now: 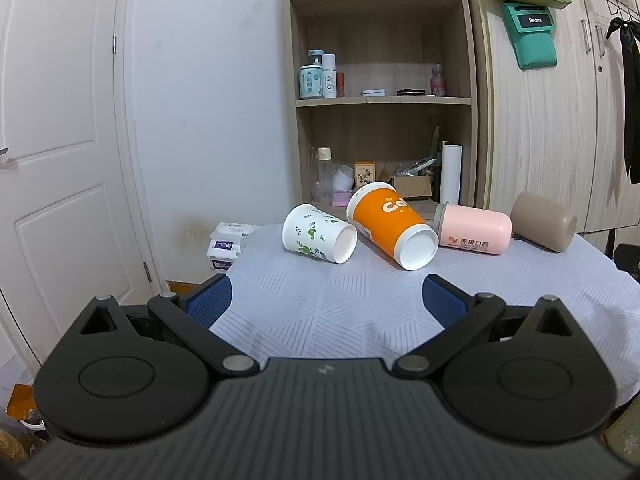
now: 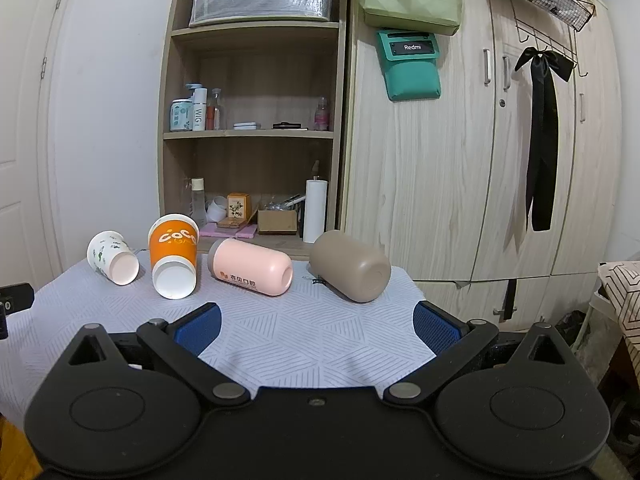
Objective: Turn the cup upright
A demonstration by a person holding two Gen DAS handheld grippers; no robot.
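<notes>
Several cups lie on their sides in a row on the white-clothed table (image 1: 320, 312). From left: a white leaf-print paper cup (image 1: 318, 233) (image 2: 112, 258), an orange paper cup (image 1: 390, 225) (image 2: 174, 256), a pink cup (image 1: 474, 230) (image 2: 250, 266) and a tan cup (image 1: 544, 221) (image 2: 350, 266). My left gripper (image 1: 326, 298) is open and empty, short of the white and orange cups. My right gripper (image 2: 316, 328) is open and empty, short of the pink and tan cups.
A wooden shelf unit (image 2: 256, 132) with bottles and boxes stands behind the table, and wardrobe doors (image 2: 480, 160) are to its right. A white door (image 1: 60, 160) is at the left. Tissue packs (image 1: 226, 246) sit beyond the table's left edge.
</notes>
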